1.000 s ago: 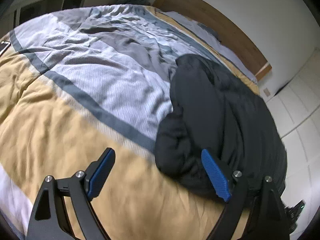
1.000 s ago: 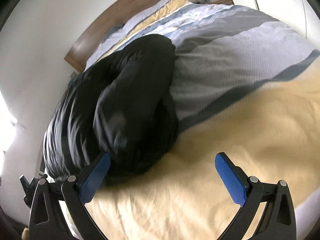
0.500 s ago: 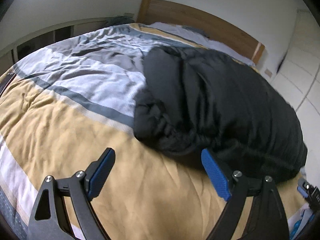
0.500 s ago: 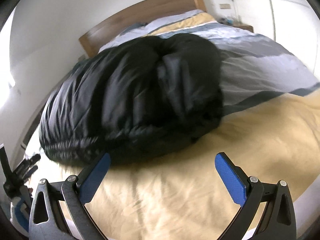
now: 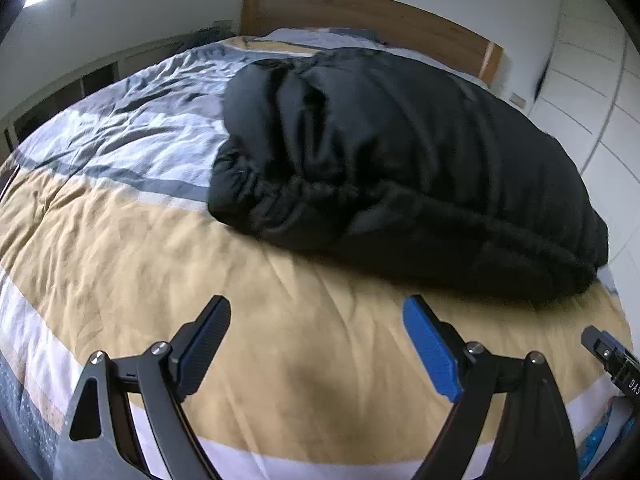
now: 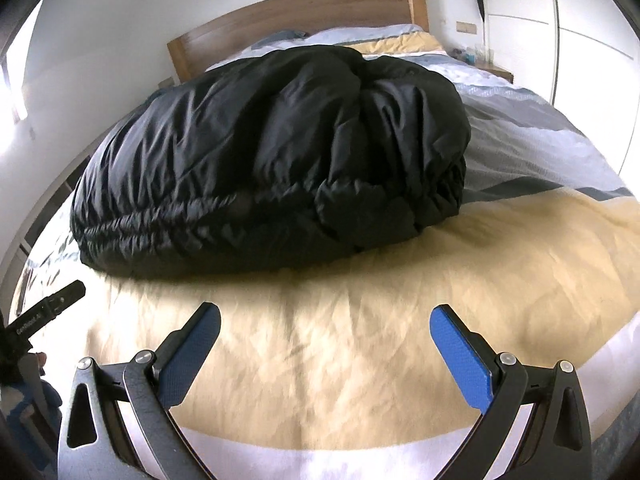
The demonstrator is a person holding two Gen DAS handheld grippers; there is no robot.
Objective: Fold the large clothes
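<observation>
A large black padded jacket (image 5: 400,160) lies bunched in a long heap across the bed, and it fills the middle of the right wrist view (image 6: 272,152). My left gripper (image 5: 316,312) hovers open over the yellow band of the duvet, short of the jacket's near hem, nothing between its blue pads. My right gripper (image 6: 326,320) is likewise open over the yellow duvet in front of the jacket, empty. The tip of the other gripper shows at each view's edge.
The bed carries a duvet (image 5: 120,240) in yellow, grey and white bands, with a wooden headboard (image 5: 360,8) behind. White wardrobe doors (image 6: 580,40) stand at the right, a low shelf unit (image 5: 60,100) at the left. A nightstand (image 6: 492,68) sits beside the headboard.
Both views have rolled level and swung so the jacket now lies across the middle, in front of both grippers. Both grippers have stayed open and empty.
</observation>
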